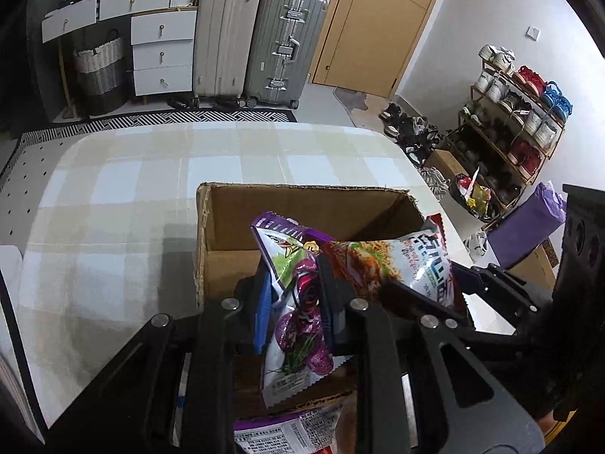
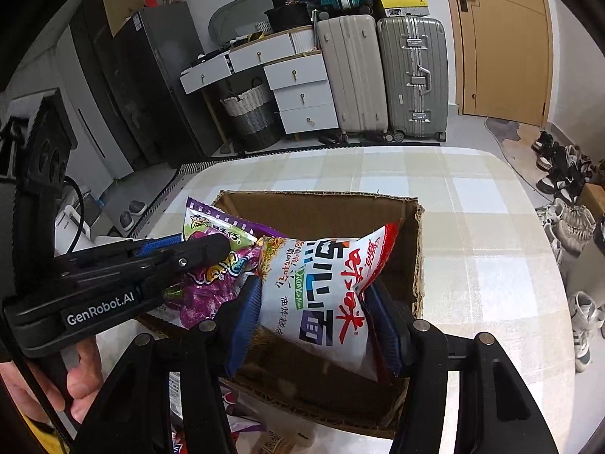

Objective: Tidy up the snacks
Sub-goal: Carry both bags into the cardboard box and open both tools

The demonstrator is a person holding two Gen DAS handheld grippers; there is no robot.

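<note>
An open cardboard box (image 1: 302, 204) (image 2: 325, 204) stands on the checked tablecloth. My left gripper (image 1: 293, 283) is shut on a purple snack bag (image 1: 298, 302), held over the box's near side. In the right wrist view the same purple snack bag (image 2: 215, 268) hangs from the left gripper (image 2: 206, 247) at the box's left. My right gripper (image 2: 314, 302) is shut on a white and red noodle packet (image 2: 321, 291), its blue pads pressing both sides, above the box's inside. The noodle packet (image 1: 401, 261) touches the purple bag on its right.
More snack packets (image 1: 287, 431) lie on the table in front of the box. The checked table (image 1: 132, 189) stretches left and behind the box. Suitcases (image 1: 257, 34), a drawer unit and a shoe rack (image 1: 518, 121) stand beyond. A hand (image 2: 75, 374) holds the left gripper's handle.
</note>
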